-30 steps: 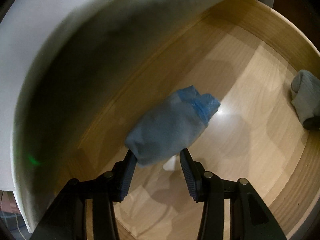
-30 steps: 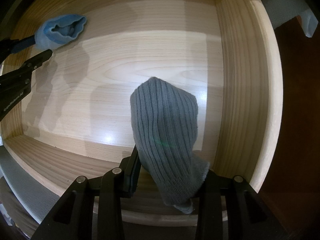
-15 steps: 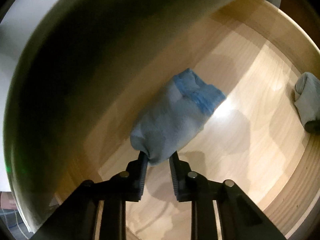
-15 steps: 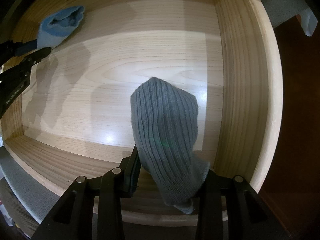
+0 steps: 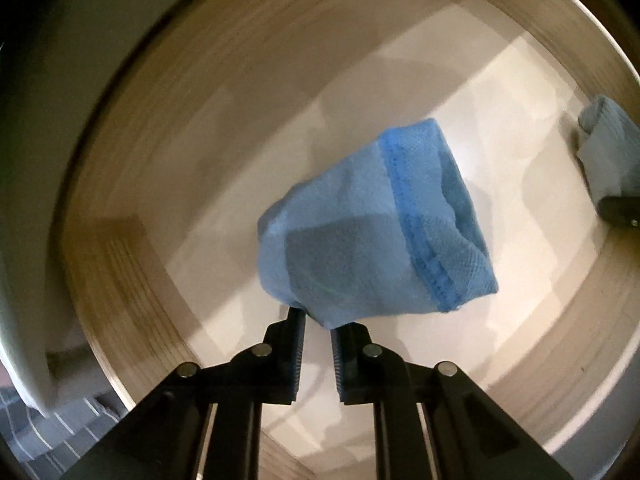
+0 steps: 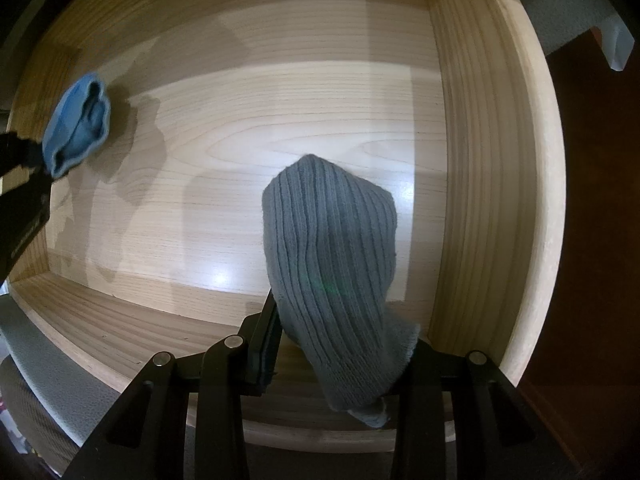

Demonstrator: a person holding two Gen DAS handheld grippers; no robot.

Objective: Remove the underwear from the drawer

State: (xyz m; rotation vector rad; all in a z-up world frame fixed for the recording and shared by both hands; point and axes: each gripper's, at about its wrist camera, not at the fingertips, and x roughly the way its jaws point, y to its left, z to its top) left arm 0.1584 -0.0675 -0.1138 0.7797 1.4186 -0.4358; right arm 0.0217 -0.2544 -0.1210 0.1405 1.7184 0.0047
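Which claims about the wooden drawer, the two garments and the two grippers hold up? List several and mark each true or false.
1. The left gripper is shut on the light blue mesh-knit garment. True.
2. The right gripper is empty. False: it is shut on the grey ribbed knit garment.
3. The blue garment is seen in both wrist views. True: it shows at the left edge of the right wrist view.
4. The light wooden drawer is full of folded clothes. False: its floor shows bare wood apart from the two held pieces.
5. Both grippers are over the drawer's interior. True.
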